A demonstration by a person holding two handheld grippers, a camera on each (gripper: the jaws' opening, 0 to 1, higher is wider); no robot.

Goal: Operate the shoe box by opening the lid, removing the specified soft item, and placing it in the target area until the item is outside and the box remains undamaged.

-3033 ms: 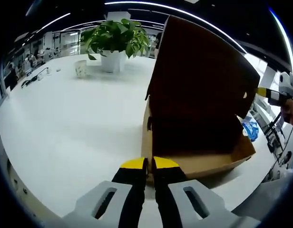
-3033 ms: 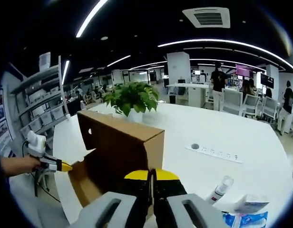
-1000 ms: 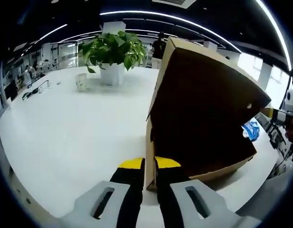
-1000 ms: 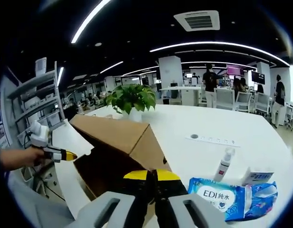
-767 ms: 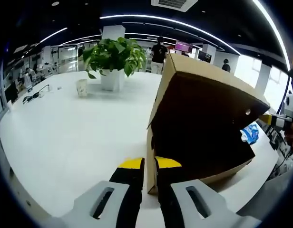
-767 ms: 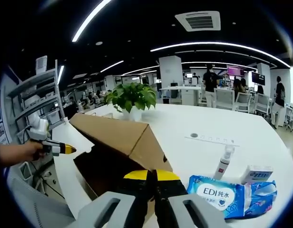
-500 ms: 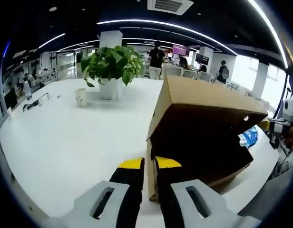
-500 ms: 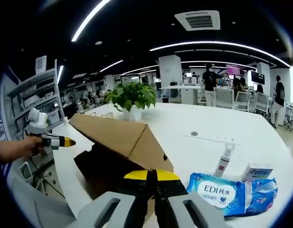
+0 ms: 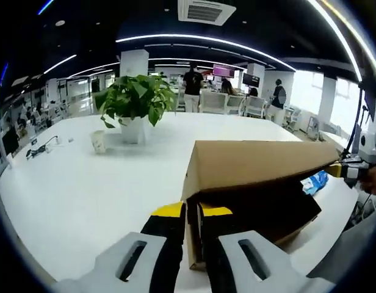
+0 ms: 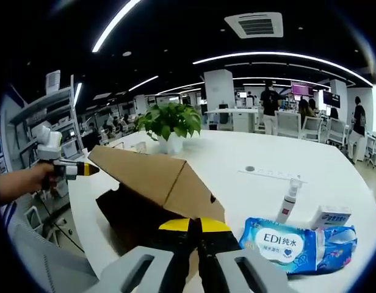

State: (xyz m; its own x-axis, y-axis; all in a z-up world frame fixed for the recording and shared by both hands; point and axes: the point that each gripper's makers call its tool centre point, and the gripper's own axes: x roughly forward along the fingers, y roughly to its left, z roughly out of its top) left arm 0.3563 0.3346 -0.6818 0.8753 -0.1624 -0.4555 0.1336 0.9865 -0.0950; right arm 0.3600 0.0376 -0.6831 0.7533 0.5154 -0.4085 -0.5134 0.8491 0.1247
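A brown cardboard shoe box (image 9: 255, 210) lies on the white table (image 9: 84, 195), its lid (image 9: 255, 162) tilted low over the dark inside. In the left gripper view my left gripper (image 9: 192, 210) is shut on the lid's near end flap. The right gripper (image 9: 353, 168) meets the lid's far corner at the right edge. In the right gripper view my right gripper (image 10: 195, 224) sits shut at the near end of the lid (image 10: 154, 177), with cardboard between its jaws. The left gripper (image 10: 69, 169) holds the far corner. The box contents are hidden.
A blue wet-wipes pack (image 10: 298, 244), a small spray bottle (image 10: 287, 204) and a small white carton (image 10: 331, 217) lie beside the box. A potted plant (image 9: 134, 101) and a paper cup (image 9: 99, 140) stand farther back. People and desks fill the office behind.
The lid has swung down from nearly upright to a low tilt over the box, both grippers moving down with it. The wipes pack came into the right gripper view.
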